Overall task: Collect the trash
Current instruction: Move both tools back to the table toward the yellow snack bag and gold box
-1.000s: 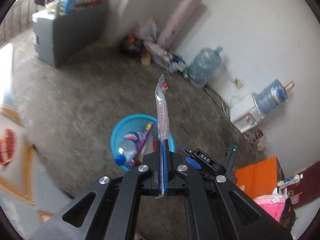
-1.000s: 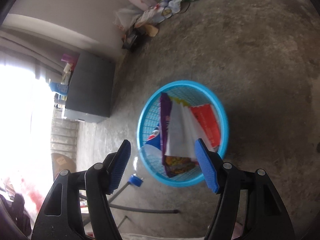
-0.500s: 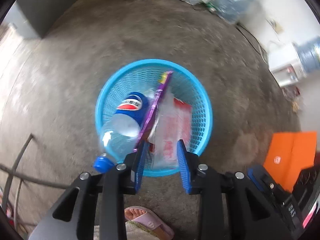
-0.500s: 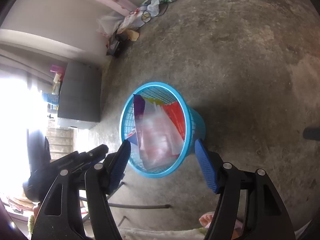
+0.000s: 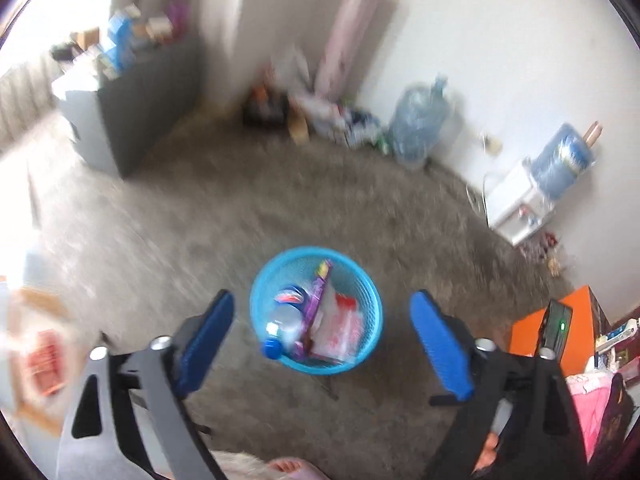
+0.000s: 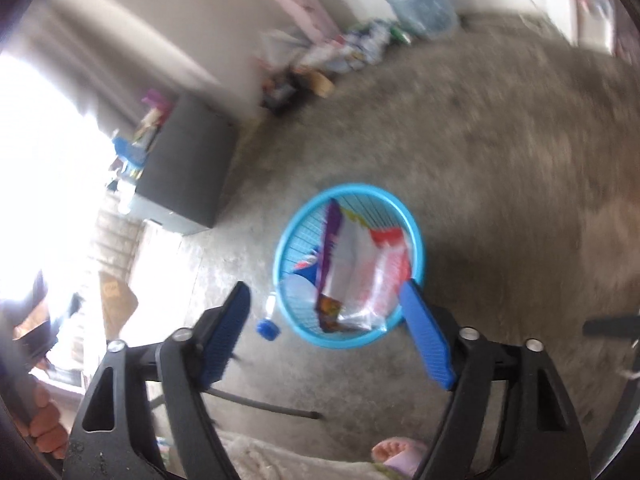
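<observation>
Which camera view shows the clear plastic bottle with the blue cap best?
The left wrist view: the clear plastic bottle with the blue cap shows body, label and cap inside the round blue mesh basket. In the right wrist view wrappers hide most of it; mainly the cap shows, past the rim.

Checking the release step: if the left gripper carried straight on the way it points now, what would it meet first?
Most likely the blue basket, which sits centred between the open, empty left gripper fingers, probably its wrappers and bottle first. Nothing shows in between, though the blur leaves depth unclear.
</observation>
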Tool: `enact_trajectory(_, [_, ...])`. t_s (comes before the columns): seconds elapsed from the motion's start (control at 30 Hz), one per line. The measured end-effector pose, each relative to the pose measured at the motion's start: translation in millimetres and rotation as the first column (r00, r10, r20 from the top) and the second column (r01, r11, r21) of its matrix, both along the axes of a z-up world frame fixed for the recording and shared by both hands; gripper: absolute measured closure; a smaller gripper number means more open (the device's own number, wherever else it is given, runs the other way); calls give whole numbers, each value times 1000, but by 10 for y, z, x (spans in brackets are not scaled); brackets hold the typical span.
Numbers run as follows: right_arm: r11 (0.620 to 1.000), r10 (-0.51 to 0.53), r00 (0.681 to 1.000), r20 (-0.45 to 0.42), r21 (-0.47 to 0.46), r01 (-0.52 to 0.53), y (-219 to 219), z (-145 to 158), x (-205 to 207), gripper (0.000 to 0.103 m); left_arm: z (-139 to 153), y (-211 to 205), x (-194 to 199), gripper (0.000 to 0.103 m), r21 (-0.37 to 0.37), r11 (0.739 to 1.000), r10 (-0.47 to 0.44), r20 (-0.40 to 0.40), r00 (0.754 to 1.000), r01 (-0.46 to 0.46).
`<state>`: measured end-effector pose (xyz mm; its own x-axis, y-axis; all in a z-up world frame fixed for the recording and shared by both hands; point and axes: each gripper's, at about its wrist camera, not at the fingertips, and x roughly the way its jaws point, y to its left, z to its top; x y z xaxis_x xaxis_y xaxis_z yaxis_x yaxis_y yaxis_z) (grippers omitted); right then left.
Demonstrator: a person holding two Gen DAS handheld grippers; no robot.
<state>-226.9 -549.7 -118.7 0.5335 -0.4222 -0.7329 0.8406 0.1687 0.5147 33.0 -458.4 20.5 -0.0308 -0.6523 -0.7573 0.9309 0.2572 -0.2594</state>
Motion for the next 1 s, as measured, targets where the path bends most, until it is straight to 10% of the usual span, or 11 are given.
enact_trajectory(0.3, [942,137,960,-243,-267,-202,634,765,615,8,480,1586,382,6,-45,946,325,191,926,-322])
enact_trajectory(0.5, [888,190,911,-365,-332,-318,1039,974,986,8,480,2521,679,6,-54,854,520,109,847,-517])
enact_trajectory(0.77, [737,169,805,-569,-470,-487,1551,1072,1304,8,525,3586,917,6,-79,672,734,205,647,-737])
enact_trajectory(0.87, [693,252,793,-554,-469,-548,1606,1116,1393,8,481,3951,1009,6,-113,614,786,177,592,-781])
enact_trajectory(1.0, [639,480,790,-381,-465,-613,1598,1300,1510,8,455,4312,1118,6,-146,591,806,79,587,-793])
